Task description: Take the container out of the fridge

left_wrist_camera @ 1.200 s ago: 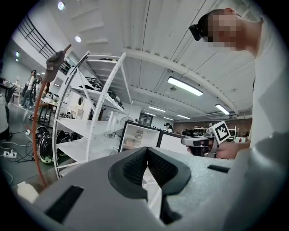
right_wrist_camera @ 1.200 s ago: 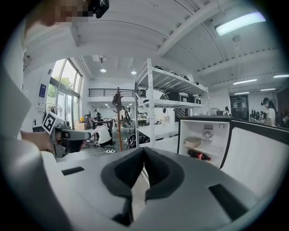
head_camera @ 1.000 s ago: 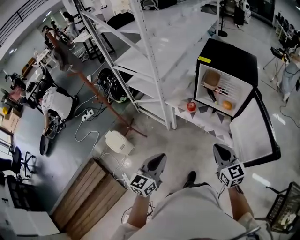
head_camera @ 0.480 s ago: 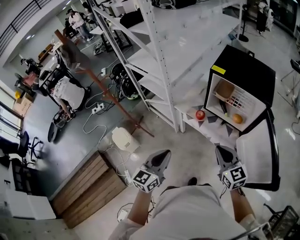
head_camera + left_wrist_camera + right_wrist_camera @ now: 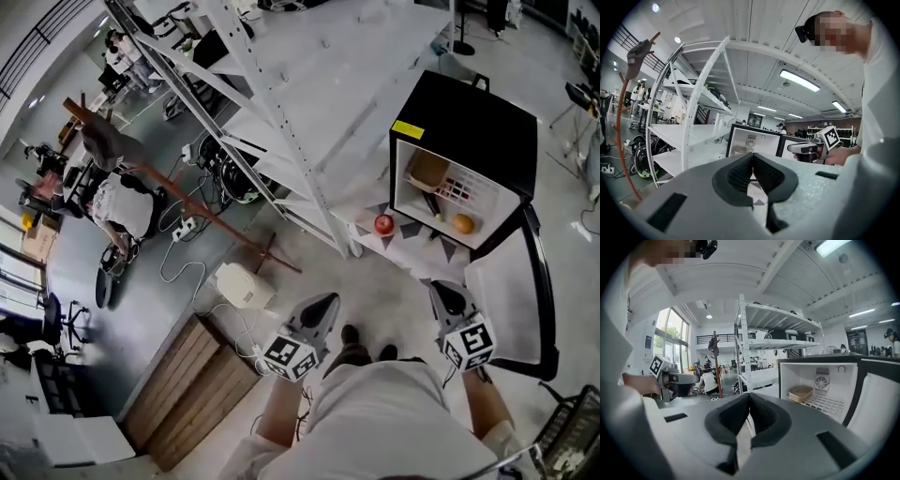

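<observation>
The container [image 5: 427,171] sits inside the open fridge [image 5: 464,108], upper right of the head view, well apart from the left gripper [image 5: 323,305] and right gripper [image 5: 443,291] at lower centre (both clenched on nothing).

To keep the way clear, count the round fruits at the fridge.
2: a red apple on the white stand just outside the fridge, and an orange inside it, low down. More may be hidden.

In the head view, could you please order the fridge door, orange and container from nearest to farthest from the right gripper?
1. Door, open, just right of the right gripper.
2. Orange, ahead, low in the fridge.
3. Container, on the rack above, farther back.
</observation>
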A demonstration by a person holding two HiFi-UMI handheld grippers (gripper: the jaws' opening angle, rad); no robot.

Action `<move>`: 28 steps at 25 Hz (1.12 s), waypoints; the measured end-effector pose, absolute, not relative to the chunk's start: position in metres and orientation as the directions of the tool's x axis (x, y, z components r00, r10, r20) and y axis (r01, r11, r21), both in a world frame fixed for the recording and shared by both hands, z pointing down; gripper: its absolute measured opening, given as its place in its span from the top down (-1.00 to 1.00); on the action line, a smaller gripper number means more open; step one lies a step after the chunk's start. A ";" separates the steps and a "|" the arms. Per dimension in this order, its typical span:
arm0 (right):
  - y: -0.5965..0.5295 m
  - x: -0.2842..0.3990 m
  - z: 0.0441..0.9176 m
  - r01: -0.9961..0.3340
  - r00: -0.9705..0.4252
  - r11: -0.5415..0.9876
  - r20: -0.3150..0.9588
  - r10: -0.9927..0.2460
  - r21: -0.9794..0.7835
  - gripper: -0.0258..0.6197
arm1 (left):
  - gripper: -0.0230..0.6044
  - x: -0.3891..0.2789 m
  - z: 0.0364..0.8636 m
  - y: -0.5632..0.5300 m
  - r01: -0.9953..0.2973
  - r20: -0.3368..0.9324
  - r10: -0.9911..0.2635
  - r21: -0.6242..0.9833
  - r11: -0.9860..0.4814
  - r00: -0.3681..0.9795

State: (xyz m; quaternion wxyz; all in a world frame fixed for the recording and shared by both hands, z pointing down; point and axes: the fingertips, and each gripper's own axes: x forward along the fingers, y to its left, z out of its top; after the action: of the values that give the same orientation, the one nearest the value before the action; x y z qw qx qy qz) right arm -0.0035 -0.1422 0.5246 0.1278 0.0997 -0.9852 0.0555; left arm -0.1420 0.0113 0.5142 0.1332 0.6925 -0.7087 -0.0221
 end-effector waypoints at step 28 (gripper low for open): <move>-0.245 -0.048 0.531 -0.656 -0.735 0.751 0.288 -0.614 -0.073 0.90 | 0.90 -0.209 0.558 -0.238 -0.898 0.314 -0.874 -0.116 -0.423 0.371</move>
State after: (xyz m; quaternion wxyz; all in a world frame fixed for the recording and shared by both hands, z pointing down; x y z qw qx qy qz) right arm -0.0481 -0.2452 0.5309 0.1240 0.3423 -0.9275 0.0851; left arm -0.2090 -0.2375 0.5583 0.0369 0.8272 -0.5357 0.1657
